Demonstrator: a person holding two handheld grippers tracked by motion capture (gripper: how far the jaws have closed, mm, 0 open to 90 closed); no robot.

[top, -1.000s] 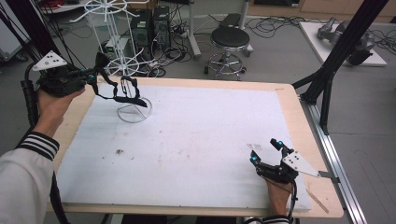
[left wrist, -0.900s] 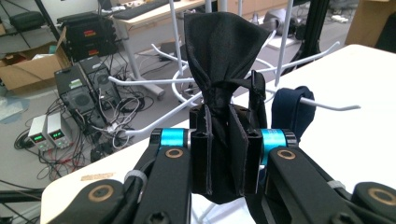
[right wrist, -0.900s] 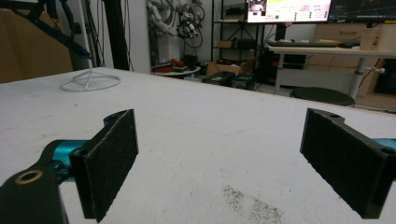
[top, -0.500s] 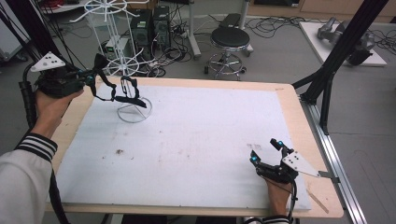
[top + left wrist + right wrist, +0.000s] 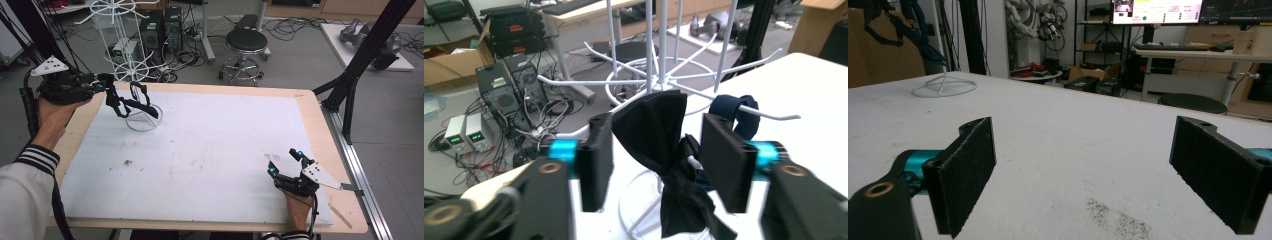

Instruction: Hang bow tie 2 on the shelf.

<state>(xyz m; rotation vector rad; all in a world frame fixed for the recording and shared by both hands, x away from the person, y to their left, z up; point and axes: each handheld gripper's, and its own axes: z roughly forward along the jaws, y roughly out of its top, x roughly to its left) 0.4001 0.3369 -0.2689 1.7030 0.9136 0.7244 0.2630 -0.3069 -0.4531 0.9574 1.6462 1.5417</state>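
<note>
Jaws on the left gripper (image 5: 656,165) have just been opening and now stand spread, pads off the black bow tie (image 5: 664,150) that hangs between them from an arm of the white wire rack (image 5: 659,65). Right gripper (image 5: 1083,175) jaws spread wide, nothing between them.

Surface: counter (image 5: 320,120) is a wood top under a white sheet, scuffed, with a dark crumb patch (image 5: 128,162) toward the near left. Rack's ring base (image 5: 144,120) sits at the far-left part of the sheet. Room behind: round stool (image 5: 245,42), black equipment boxes (image 5: 160,27), loose cables on a grey floor, black frame leg (image 5: 360,65) at right.

View differences: high view shows the left gripper (image 5: 107,92) raised beside the rack, right gripper (image 5: 287,167) low at the near-right corner, well apart from the rack. Left gripper view adds a navy tie (image 5: 736,112) looped on the next arm, just beside the bow tie; high view is too small to tell the two apart. Right gripper view looks level across the sheet, ring base (image 5: 945,87) far off, a lit monitor (image 5: 1158,10) and desk beyond the counter edge.

Clearance: middle of the sheet is open. Left gripper works close to the far-left edge, with rack arms on both sides of the jaws. Right gripper sits near the front and right edges.
</note>
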